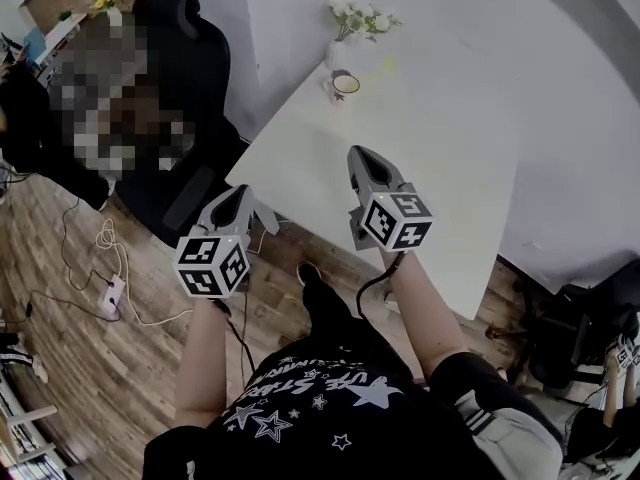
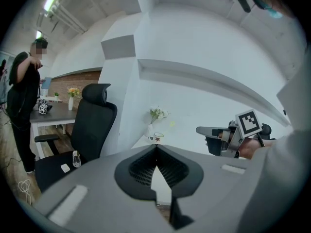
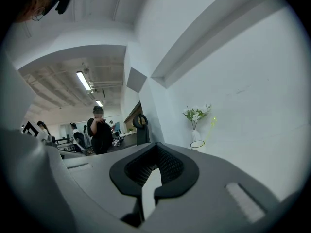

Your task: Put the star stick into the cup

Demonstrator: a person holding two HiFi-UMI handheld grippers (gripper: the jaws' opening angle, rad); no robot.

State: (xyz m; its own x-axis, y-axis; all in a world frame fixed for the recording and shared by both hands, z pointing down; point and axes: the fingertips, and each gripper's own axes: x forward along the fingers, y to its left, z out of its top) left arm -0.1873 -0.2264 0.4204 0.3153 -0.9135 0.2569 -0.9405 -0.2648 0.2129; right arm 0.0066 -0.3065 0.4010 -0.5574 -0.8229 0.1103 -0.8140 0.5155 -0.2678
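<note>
A small cup (image 1: 345, 85) stands at the far corner of the white table (image 1: 470, 158), in front of a vase of white flowers (image 1: 352, 23). A thin pale yellow-green star stick (image 1: 388, 65) shows faintly just right of the cup; in the right gripper view the star stick (image 3: 212, 125) rises beside the cup (image 3: 197, 144). My right gripper (image 1: 358, 154) hovers over the table's near part, shut and holding nothing. My left gripper (image 1: 246, 192) hangs off the table's left edge, its jaws meeting with nothing between them. The left gripper view shows the cup (image 2: 156, 137) and the right gripper (image 2: 200, 129).
A black office chair (image 1: 185, 78) stands close to the table's left edge. A person stands at another desk (image 2: 53, 111) beyond it. Cables and a power strip (image 1: 108, 293) lie on the wooden floor. Dark equipment (image 1: 590, 328) sits at the lower right.
</note>
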